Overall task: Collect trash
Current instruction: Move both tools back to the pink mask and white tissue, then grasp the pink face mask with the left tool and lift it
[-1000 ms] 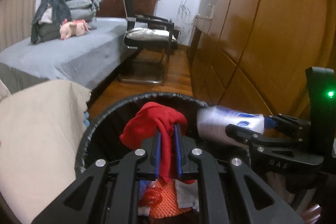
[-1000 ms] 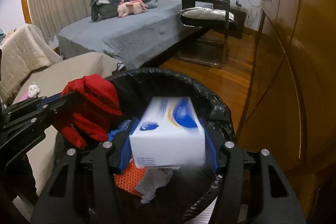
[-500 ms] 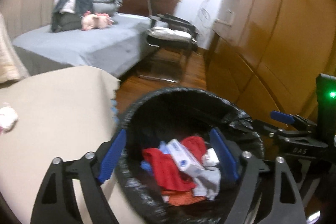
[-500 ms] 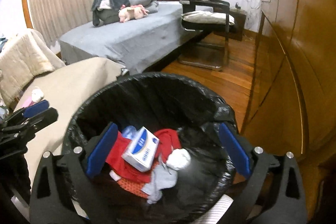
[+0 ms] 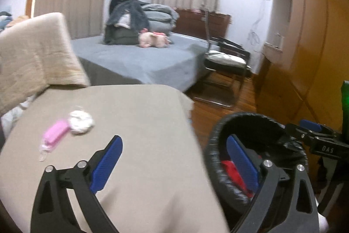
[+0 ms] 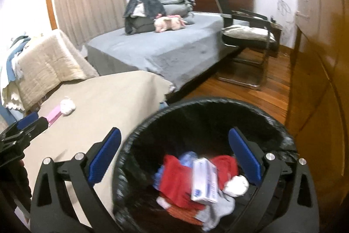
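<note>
Both drops look done. Left gripper [image 5: 172,158] is seen with jaws spread wide, nothing between them; they have just been opening. It hangs over the edge of the tabletop [image 5: 141,123], partly over the bin's rim. Right gripper [image 6: 174,158] is likewise spread and empty, jaws just opened, held above the bin [image 6: 139,134].

In the black-lined bin: red cloth [image 6: 176,176], a white and blue carton [image 6: 205,180] lying tilted on top, a white wad [image 6: 236,186] and grey fabric beside it.

Remaining trash is seen on the beige tabletop, well apart from the bin: a crumpled white tissue ball [image 5: 80,122] and, touching or just beside it, a pink packet [image 5: 55,133] with a clear tab at its near end.

Handling, judged:
- Tissue ball: very light, soft, compressible. It can be pinched anywhere across its middle; no crush risk. Loose folds may be snagged only partly, so a deep bite is advised.
- Pink packet: light, likely a slick film wrap lying flat. It is best taken across its short width, near the middle. Jaws should be lowered close to the cloth, else the packet may be pushed along or the cloth pinched with it.

The left gripper is nearer to both.
</note>
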The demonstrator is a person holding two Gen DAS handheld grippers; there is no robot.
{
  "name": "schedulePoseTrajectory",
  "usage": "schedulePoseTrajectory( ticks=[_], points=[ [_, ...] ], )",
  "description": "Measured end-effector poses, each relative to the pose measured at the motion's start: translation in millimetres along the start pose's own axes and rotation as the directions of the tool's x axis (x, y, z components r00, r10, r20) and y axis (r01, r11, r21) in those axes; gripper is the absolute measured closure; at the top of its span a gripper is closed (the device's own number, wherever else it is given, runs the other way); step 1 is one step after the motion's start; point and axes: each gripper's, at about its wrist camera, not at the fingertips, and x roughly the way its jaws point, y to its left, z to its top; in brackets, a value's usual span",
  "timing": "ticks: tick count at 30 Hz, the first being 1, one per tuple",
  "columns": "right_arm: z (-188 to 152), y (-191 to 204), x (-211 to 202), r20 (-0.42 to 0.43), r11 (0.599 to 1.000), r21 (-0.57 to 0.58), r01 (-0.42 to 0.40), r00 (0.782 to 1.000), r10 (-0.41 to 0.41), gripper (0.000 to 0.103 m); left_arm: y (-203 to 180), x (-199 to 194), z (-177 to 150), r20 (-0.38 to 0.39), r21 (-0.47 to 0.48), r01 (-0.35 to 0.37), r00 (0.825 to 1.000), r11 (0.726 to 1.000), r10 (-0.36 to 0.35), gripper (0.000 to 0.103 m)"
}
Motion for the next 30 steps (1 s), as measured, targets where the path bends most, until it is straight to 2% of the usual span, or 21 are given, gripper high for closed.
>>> schedulePoseTrajectory(
  ticks=[8, 16, 23, 30],
  points=[
    [19.9, 66.9, 43.1, -0.009, 0.995, -0.060, -0.083, 0.997, 0.083, 0.007, 65.1, -10.4, -0.2, 0.022, -0.056, -0.137, 0.990, 0.989, 0.139, 0.008],
    [30.7, 134.0, 91.1, -0.030, 0.984, -0.103, -0.146, 0.989, 0.143, 0.007, 133.1, -3.5, -1.2, 0.021, -0.098, -0.247, 0.968, 0.964, 0.250, 0.009],
    [33.5, 178.6, 129.0, -0.055, 0.975, -0.153, -0.161, 0.987, 0.154, 0.007, 184.4, 25.1, -3.5, -0.016, -0.110, -0.308, 0.951, 0.945, 0.308, 0.009],
    [34.9, 210.4, 161.4, -0.083, 0.968, -0.187, -0.166, 0.985, 0.153, 0.007, 227.8, 63.7, -13.3, -0.110, -0.148, -0.321, 0.945, 0.935, 0.307, 0.012]
  ],
)
